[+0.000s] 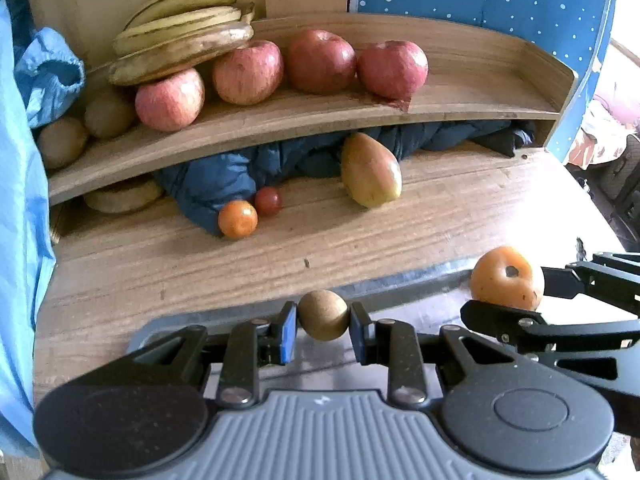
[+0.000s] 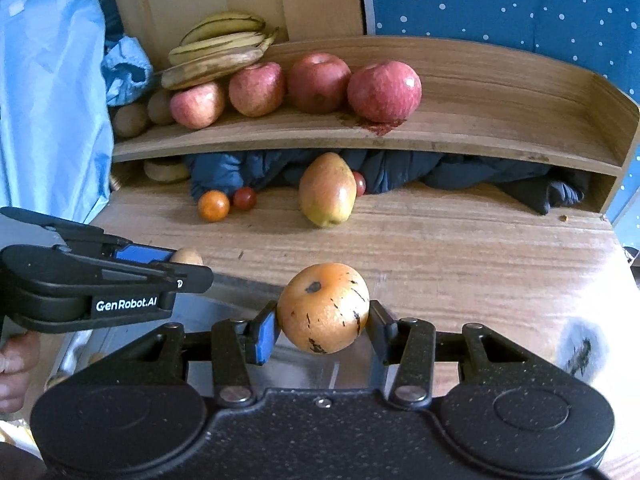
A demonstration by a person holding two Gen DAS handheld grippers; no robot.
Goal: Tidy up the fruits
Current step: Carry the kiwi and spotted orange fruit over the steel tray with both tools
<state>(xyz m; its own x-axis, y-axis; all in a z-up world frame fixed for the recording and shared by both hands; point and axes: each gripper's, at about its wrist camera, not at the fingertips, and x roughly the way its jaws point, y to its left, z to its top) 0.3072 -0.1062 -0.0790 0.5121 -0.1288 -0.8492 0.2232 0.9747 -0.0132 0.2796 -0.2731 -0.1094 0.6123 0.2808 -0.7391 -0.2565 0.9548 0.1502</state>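
Left wrist view, left tool gripping kiwi, bare tabletop beyond.

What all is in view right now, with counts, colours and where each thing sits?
bananas: one bunch, yellow-brown, shelf's left end, resting on apples
apples: four, red, in a row on the shelf
kiwis: two on the shelf, brown, left of the apples
shelf: one, wooden, curved, at the table's back
mango: one, green-red, on the table
small tomatoes: three, one orange, two red, by the cloth
dark blue cloth: one, under the shelf
table: one, wooden
orange fruit: one, speckled, in the right gripper
small brown fruit: one, in the left gripper
hand: one, lower left edge
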